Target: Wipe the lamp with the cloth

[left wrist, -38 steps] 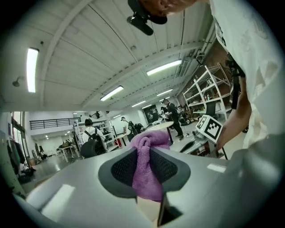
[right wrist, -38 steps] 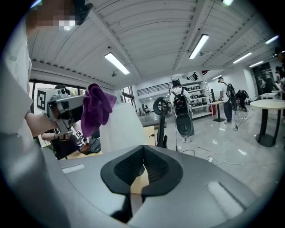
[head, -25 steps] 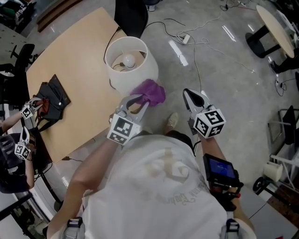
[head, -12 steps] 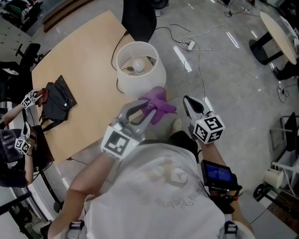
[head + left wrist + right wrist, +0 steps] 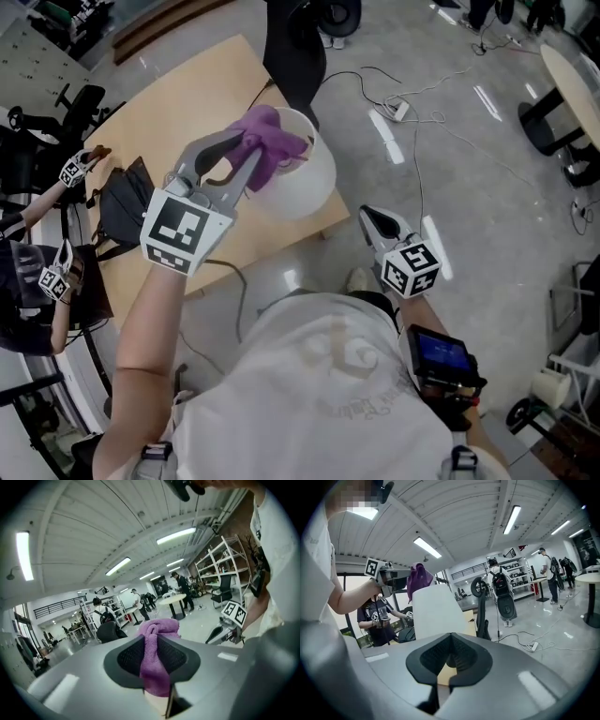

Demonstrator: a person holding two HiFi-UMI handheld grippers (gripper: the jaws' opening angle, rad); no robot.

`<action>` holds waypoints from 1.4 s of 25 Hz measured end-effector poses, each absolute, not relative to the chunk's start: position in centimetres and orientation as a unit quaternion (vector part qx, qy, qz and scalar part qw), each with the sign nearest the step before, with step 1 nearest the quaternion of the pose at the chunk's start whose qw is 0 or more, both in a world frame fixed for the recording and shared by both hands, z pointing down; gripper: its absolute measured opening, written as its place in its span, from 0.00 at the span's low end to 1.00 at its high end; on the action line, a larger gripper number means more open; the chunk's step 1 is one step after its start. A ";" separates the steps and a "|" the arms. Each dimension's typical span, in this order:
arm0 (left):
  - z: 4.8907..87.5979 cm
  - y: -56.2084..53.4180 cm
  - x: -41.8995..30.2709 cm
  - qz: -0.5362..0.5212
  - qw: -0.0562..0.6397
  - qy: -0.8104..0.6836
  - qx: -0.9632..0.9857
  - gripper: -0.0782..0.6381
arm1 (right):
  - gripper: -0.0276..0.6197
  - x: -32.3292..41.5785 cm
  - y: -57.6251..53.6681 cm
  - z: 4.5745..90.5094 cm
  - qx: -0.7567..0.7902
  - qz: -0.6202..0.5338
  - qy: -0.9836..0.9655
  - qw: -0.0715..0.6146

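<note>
The white lamp shade (image 5: 302,178) stands at the near edge of the wooden table (image 5: 178,112); in the right gripper view the shade (image 5: 436,609) fills the middle. My left gripper (image 5: 246,152) is raised over the shade's top rim, shut on a bunched purple cloth (image 5: 269,139). The left gripper view shows the cloth (image 5: 157,660) pinched between the two black pads, its top bulging past them. My right gripper (image 5: 378,221) hangs lower, to the right of the lamp and off the table, its jaws shut with nothing in them. From the right gripper view, the cloth (image 5: 418,579) hangs just above the shade's upper left corner.
A black bag (image 5: 127,202) lies on the table's left part, where another person's hand with a marker cube (image 5: 73,172) reaches in. A black chair (image 5: 295,47) stands behind the lamp. Cables and a power strip (image 5: 398,108) lie on the grey floor; a round table (image 5: 572,75) is far right.
My left gripper has risen with the cloth from the shade's near side to above its top rim. The right gripper shifted only slightly and stays shut.
</note>
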State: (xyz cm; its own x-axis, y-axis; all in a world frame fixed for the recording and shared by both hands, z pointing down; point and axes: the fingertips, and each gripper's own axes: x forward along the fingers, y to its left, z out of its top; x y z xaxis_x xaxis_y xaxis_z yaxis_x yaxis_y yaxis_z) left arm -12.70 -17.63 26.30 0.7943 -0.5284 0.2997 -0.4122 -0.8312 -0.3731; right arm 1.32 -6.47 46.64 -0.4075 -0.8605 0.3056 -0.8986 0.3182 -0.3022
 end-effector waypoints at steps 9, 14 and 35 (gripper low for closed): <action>33.2 -21.9 -13.7 -0.393 0.117 0.253 -0.876 0.22 | 0.06 -0.7 -6.3 47.1 0.514 0.222 -0.827 0.044; 33.3 -22.3 -8.6 -0.427 0.121 0.211 -0.871 0.22 | 0.06 3.1 -7.7 47.2 0.501 0.235 -0.832 0.038; 30.3 -21.1 -10.2 -0.415 0.112 0.228 -0.874 0.22 | 0.06 4.0 -9.6 48.9 0.471 0.246 -0.846 0.033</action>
